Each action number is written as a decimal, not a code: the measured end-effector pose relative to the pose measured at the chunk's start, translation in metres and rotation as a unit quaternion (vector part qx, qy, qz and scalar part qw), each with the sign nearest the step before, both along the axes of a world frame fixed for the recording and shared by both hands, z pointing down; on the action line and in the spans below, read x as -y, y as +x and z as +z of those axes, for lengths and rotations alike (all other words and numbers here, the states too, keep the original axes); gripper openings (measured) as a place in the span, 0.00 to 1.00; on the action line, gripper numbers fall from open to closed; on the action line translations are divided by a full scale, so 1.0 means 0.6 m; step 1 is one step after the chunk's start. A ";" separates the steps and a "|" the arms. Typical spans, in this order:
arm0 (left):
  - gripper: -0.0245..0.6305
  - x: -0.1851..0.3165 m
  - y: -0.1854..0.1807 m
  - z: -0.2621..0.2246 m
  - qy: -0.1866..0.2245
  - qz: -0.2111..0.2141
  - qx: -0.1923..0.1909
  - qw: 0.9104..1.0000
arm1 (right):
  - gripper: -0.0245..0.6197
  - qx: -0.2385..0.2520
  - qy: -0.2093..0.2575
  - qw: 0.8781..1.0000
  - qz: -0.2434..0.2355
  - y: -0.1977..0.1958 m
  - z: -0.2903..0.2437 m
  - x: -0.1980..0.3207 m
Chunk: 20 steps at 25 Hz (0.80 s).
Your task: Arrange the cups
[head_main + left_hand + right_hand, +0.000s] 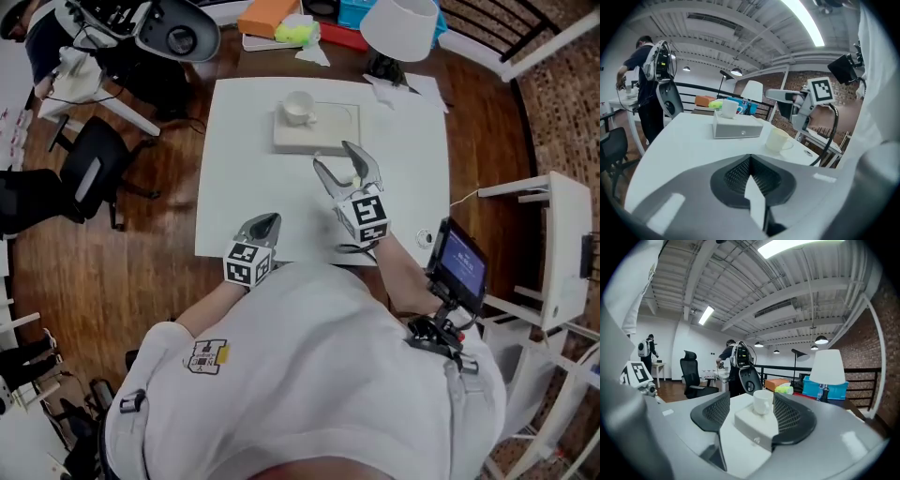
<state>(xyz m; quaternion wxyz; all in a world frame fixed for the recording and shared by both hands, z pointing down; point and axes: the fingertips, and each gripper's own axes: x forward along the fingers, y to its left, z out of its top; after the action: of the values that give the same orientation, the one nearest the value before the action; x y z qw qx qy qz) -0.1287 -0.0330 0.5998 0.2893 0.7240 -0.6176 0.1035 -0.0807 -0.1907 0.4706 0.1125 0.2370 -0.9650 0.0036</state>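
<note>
Judging by how things lie, the arranging looks about half done: one white cup stands upright on the left part of the pale box at the far middle of the table, and the right part of the box top is bare. A second, cream cup stands on the tabletop itself, nearer than the box and off to its right, apart from it. That cream cup shows only in the left gripper view (in the head view the right gripper appears to cover the spot where it would be), so I cannot fix how it lies relative to that tool. The right gripper hangs over the middle of the table, pointing toward the box, its jaws standing apart with nothing between the pads; its own view looks through the gap at the box and the white cup, both some way beyond. The left gripper hovers by the near edge of the table, left of the other, jaws closed together and empty. What seems left is to bring the cream cup up next to the first one, probably onto the bare part of the box, and neither tool has a hold on it; the exact end place the task does not say.
</note>
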 end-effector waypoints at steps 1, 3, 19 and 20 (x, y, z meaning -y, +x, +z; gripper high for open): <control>0.03 0.008 0.008 0.000 0.001 0.003 -0.002 1.000 | 0.49 -0.003 -0.008 1.000 0.001 0.020 0.011 -0.014; 0.03 0.023 0.025 0.000 0.003 0.008 -0.004 1.000 | 0.47 -0.010 -0.020 1.000 0.006 0.058 0.031 -0.038; 0.03 0.062 0.139 -0.007 0.014 0.042 -0.019 0.999 | 0.40 -0.057 -0.093 0.993 0.047 0.256 0.149 -0.116; 0.03 0.063 0.143 -0.006 0.013 0.044 -0.017 0.999 | 0.39 -0.057 -0.092 0.993 0.048 0.258 0.148 -0.114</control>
<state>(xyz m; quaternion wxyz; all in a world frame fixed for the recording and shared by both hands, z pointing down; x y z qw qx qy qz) -0.0427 -0.0706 0.5964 0.2855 0.7558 -0.5814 0.0959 0.0738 -0.1222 0.5595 0.1883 0.2711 -0.9402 0.0842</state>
